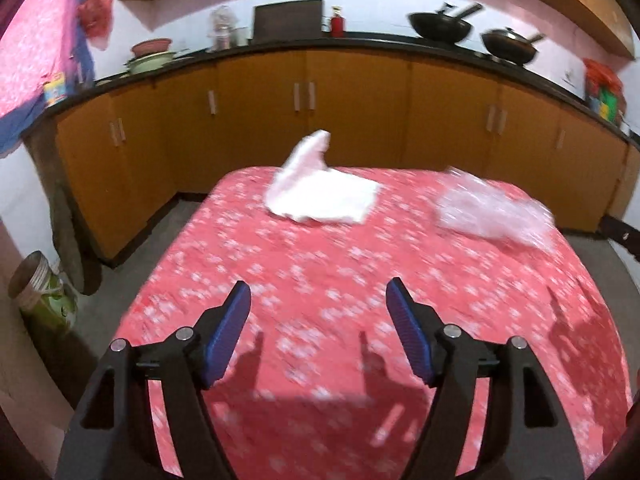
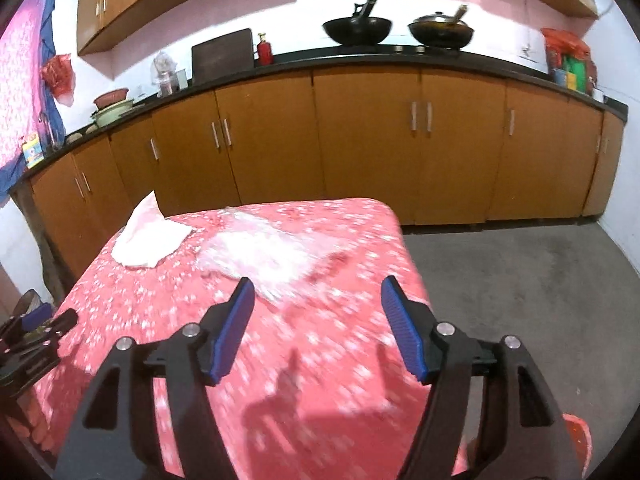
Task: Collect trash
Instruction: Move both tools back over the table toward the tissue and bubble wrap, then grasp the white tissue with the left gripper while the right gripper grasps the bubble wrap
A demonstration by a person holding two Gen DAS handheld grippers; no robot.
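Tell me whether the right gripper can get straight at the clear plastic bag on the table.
Probably yes: the right gripper is open and empty, and the clear plastic bag lies just ahead on the red tablecloth, with nothing between them.

Ahead of the left gripper's fingers the red flowered tabletop lies bare up to the white crumpled paper, with the clear plastic bag further right. The bag sits just beyond the right gripper's fingers, nothing between them. Open grey floor lies to their right.
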